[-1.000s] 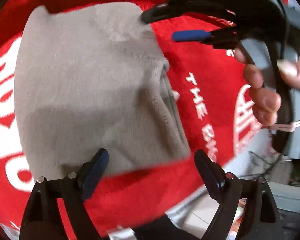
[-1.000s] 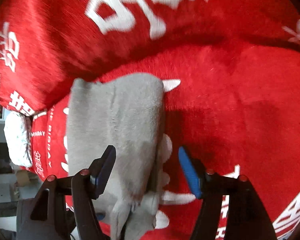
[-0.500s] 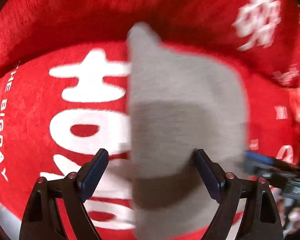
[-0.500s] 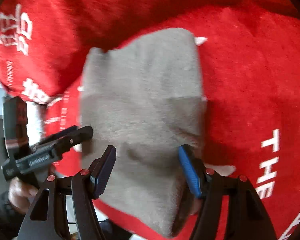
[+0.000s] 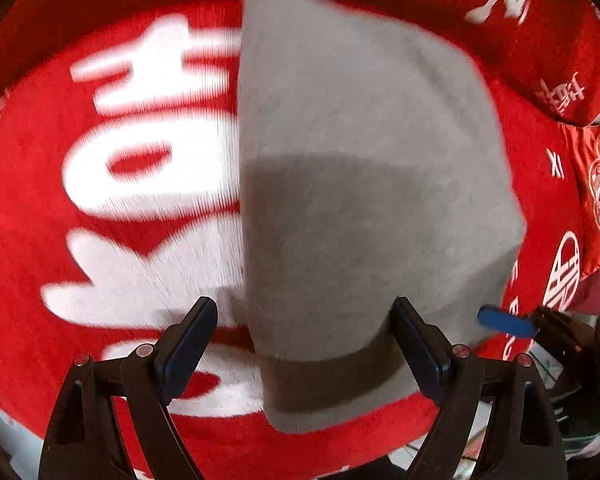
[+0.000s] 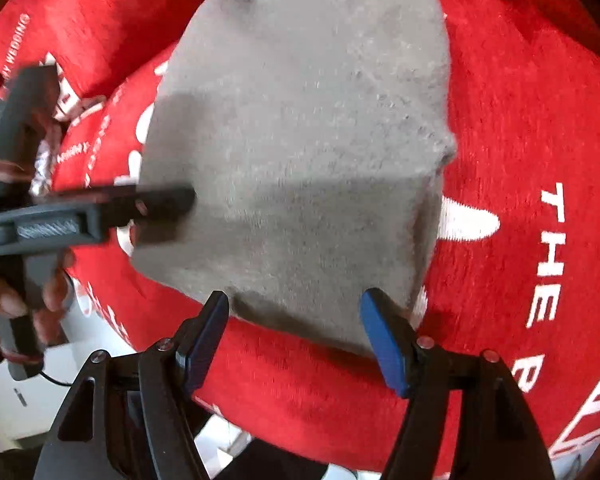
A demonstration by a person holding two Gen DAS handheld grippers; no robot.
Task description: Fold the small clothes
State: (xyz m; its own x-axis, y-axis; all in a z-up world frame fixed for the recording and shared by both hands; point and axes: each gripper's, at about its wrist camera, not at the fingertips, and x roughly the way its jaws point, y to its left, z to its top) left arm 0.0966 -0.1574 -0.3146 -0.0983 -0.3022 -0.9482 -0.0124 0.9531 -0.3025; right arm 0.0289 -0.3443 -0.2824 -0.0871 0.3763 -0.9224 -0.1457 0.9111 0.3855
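A folded grey knit garment (image 5: 360,200) lies flat on a red blanket with white lettering (image 5: 140,200); it also shows in the right wrist view (image 6: 308,152). My left gripper (image 5: 304,344) is open, its jaws hovering over the garment's near edge, holding nothing. My right gripper (image 6: 296,336) is open over the garment's near edge from the other side, empty. The left gripper also shows in the right wrist view (image 6: 156,200), its fingers at the garment's left edge. A blue fingertip (image 5: 504,322) of the right gripper shows at the garment's right corner.
The red blanket (image 6: 520,160) covers a raised cushion-like surface with a folded red ridge (image 5: 520,20) behind. Beyond the blanket's near edge a pale floor and white objects (image 6: 28,400) show. A person's hand (image 6: 4,300) holds the left gripper.
Both grippers have swung round to face the garment from opposite sides and moved closer. The garment stays folded flat. Both stay open.
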